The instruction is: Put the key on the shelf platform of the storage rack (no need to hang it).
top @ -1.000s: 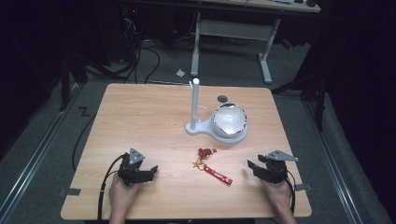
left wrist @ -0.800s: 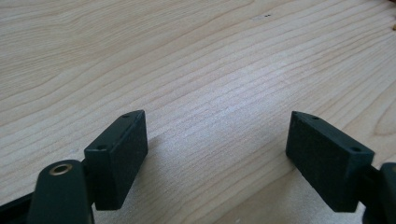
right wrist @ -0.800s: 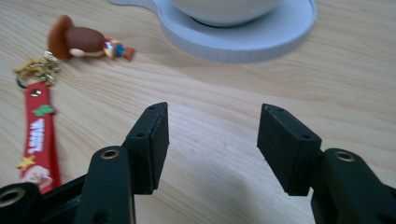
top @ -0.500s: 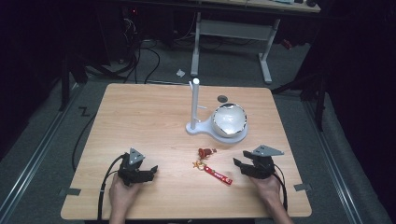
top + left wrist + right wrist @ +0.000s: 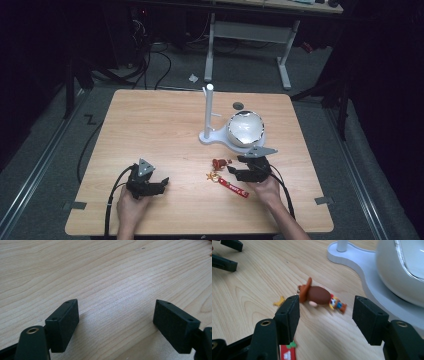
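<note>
Your right gripper [image 5: 325, 315] hovers, jaws apart, over figurine keychain [image 5: 319, 295] lying flat on table [image 5: 165, 130] near white stand [image 5: 220, 135] (red strap [image 5: 235, 187] trails toward you). Nothing gripped yet; pickup and whatever follows remain. Left gripper [image 5: 116, 320] idle, jaws apart over bare wood.

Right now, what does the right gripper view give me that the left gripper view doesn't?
Right gripper view: a small figure keychain lying on its side between the right tool's open jaws, its red strap and gold star charm, plus the white stand base and white bowl.
Left gripper view: the left tool, open over bare wood, grasping nothing.
Both: the wooden tabletop and a pair of open black jaws.
</note>
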Action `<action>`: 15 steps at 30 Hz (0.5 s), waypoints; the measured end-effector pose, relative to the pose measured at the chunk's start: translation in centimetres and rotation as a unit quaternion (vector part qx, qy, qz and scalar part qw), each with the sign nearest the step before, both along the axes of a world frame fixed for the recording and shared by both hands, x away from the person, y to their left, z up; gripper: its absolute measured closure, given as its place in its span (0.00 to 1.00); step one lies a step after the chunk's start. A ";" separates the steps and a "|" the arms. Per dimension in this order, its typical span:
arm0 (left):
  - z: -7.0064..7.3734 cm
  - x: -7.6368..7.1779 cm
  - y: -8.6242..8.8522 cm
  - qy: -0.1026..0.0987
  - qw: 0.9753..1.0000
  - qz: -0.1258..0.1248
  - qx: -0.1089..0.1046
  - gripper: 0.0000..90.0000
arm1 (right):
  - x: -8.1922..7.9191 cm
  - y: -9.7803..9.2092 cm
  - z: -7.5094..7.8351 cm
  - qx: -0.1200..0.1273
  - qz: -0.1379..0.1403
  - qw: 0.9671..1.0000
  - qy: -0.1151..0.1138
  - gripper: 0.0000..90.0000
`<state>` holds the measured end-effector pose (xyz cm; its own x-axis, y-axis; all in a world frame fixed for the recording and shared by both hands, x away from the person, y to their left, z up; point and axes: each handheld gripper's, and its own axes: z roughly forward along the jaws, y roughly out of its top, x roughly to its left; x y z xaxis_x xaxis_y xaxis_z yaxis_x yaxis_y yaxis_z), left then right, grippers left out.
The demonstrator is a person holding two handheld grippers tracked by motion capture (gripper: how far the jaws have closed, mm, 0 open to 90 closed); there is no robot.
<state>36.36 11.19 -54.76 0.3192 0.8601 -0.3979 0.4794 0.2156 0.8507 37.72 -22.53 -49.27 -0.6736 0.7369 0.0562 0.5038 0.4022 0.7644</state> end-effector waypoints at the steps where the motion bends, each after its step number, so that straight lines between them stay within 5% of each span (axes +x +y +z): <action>1: 0.0 0.0 0.0 0.000 1.000 0.000 0.000 0.23 | 0.3 0.4 0.0 0.001 0.004 1.000 0.001 0.43; 15: 0.0 0.0 0.0 0.000 1.000 0.000 0.000 0.23 | 3.1 4.5 -0.7 -0.014 0.031 0.999 0.020 0.38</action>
